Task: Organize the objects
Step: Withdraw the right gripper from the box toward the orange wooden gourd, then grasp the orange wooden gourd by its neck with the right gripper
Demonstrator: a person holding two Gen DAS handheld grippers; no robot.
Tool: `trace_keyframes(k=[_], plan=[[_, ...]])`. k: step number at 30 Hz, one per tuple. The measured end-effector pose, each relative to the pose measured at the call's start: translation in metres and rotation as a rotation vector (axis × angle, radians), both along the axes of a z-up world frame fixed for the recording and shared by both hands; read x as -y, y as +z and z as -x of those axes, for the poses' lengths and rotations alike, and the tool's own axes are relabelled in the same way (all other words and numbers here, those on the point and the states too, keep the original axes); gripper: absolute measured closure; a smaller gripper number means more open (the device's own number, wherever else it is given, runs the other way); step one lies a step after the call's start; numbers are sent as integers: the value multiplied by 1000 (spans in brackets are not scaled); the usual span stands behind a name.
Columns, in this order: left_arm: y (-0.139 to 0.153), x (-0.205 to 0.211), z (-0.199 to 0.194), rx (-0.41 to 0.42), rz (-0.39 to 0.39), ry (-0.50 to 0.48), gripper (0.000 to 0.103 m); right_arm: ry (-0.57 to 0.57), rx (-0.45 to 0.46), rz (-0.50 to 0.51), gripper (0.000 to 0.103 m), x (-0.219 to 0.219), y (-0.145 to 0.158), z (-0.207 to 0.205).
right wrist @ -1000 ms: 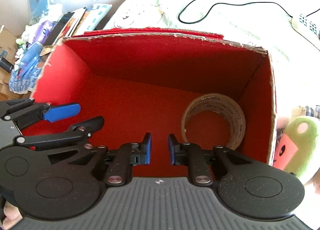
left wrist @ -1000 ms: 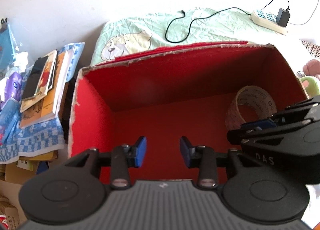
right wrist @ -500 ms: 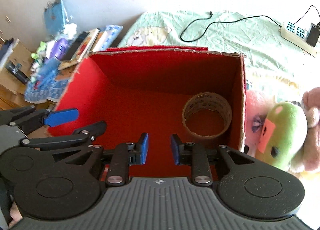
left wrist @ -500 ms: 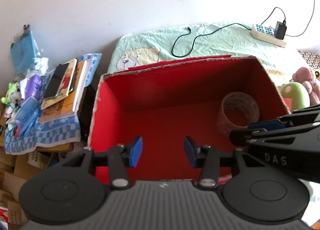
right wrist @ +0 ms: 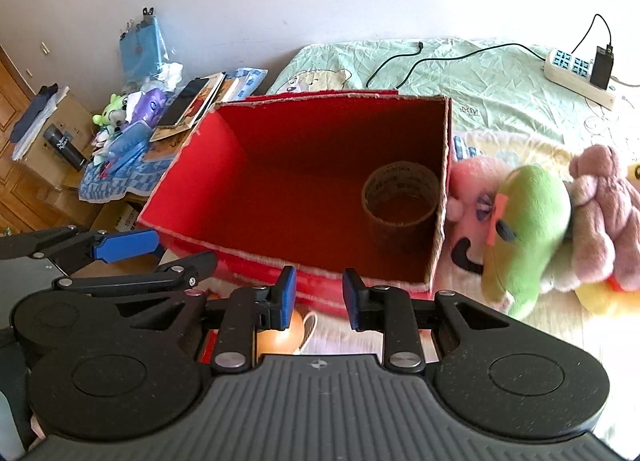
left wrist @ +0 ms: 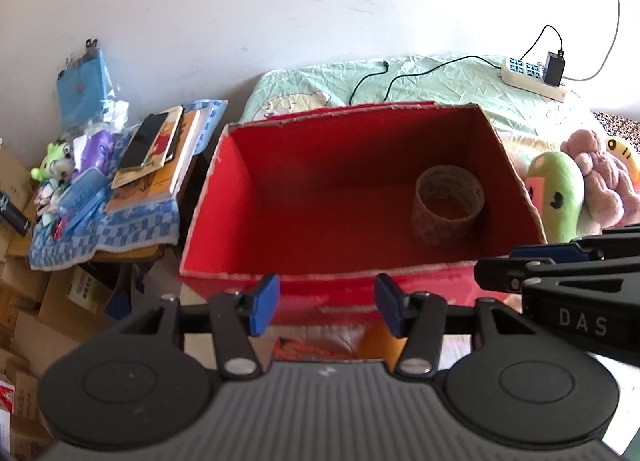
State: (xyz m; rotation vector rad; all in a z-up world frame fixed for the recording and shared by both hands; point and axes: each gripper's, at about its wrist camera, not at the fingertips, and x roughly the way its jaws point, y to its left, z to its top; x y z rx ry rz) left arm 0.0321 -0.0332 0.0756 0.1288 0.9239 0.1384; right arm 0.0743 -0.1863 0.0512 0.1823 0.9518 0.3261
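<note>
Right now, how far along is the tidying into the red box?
Done: one tape roll sits inside the red box. In hand: nothing; the left gripper and right gripper are both open and empty, near the box's front edge. Left: the plush toys, a green one and pink ones, lie outside beside the box's right wall.

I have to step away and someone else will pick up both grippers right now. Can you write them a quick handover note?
Left gripper: open, holds nothing, in front of the red box's near wall.
Right gripper: open, holds nothing, also at the near wall.
Done: the tape roll stands inside the box, in its right part; nothing else is in there.
Left: the green plush, the pink plush and the mauve plush lie on the bed right of the box. An orange object lies under the right gripper; I cannot tell what it is.
</note>
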Motion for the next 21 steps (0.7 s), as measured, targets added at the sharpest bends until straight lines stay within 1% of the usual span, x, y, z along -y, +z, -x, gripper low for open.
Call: trace_keyframes(k=[5,10,21], plan=[[-9,6,16,-22,-3,16,43,-6,-2,-8,74,4,-7,17],[-19,11,29,-52,-2,28,42,-14,-43,-50,72,9,-20,27],[-48,13,38,-135,22,46,42,-47,-113,-131,71,15,-51,42]])
